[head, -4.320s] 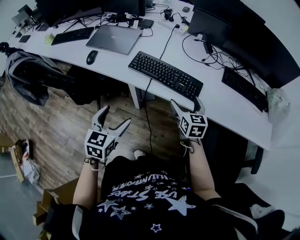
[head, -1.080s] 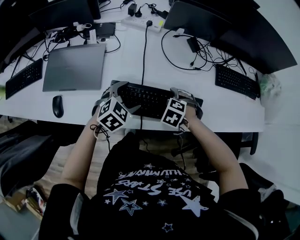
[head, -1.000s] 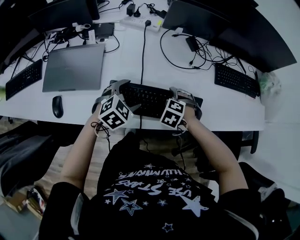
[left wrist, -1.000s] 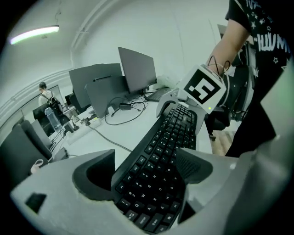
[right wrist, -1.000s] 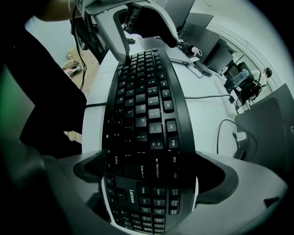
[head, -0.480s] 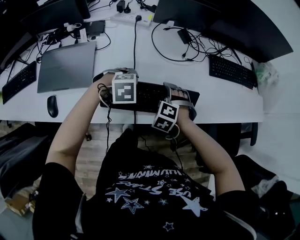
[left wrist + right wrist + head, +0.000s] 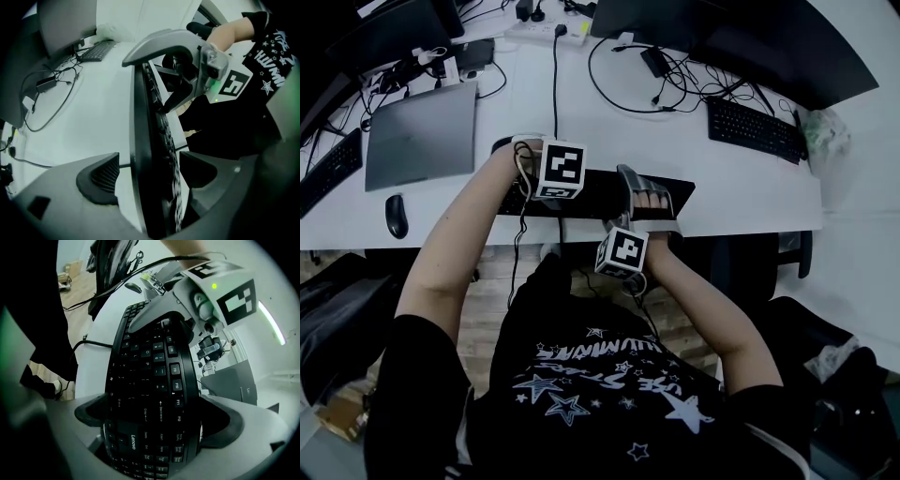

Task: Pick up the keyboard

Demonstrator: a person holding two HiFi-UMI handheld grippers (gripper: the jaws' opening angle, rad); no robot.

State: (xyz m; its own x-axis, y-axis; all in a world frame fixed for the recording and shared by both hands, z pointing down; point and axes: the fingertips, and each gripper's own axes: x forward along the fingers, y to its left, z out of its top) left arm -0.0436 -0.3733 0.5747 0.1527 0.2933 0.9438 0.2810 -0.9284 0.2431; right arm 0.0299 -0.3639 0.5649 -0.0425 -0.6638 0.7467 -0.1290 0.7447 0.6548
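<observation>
The keyboard [image 7: 595, 192] lies long axis left to right along the front edge of the desk [image 7: 609, 122], with one end in each of my tools. My right hand-held gripper [image 7: 157, 420] is clamped across its right end, while my left hand-held gripper [image 7: 150, 171] straddles the left end edge-on, jaws apart with a gap on the underside. A cord [image 7: 555, 84] runs back across the desk and may tug on a lift; the laptop [image 7: 420, 136] and mouse [image 7: 395, 216] sit clear to the left.
</observation>
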